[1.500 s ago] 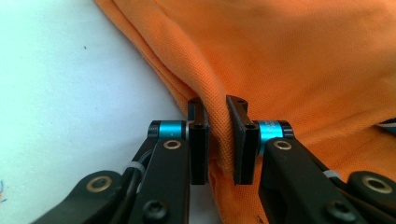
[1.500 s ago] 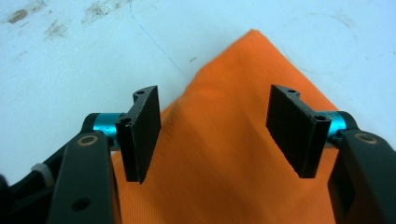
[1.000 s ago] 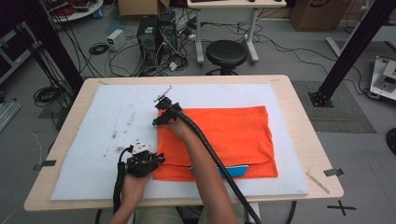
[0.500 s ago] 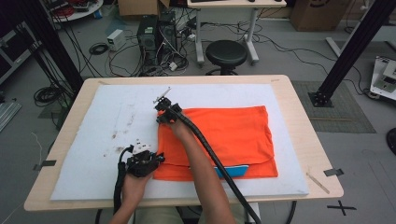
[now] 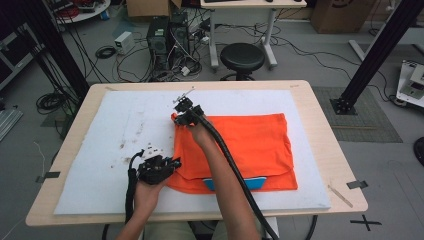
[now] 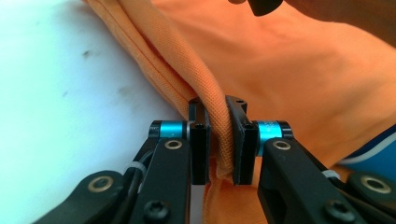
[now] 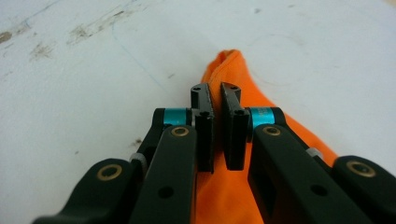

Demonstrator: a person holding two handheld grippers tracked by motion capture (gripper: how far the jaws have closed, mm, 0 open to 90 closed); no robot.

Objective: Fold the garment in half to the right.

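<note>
Right gripper view: right claw (image 7: pixel 215 100) had just closed, pinching far corner of orange knit cloth (image 7: pixel 233 74). Left claw (image 6: pixel 218 116) pinched near edge; lift for fold judged ready.

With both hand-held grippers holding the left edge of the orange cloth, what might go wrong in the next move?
1. The right hand-held gripper has just closed on a small corner of the orange cloth, with only a little fabric between its jaws, so this corner may slip out when lifted.
2. The left hand-held gripper pinches a thick folded edge; one layer might escape, spoiling the fold.
3. A blue piece lies under the cloth's near edge; pulling could drag it along the white mat.
</note>
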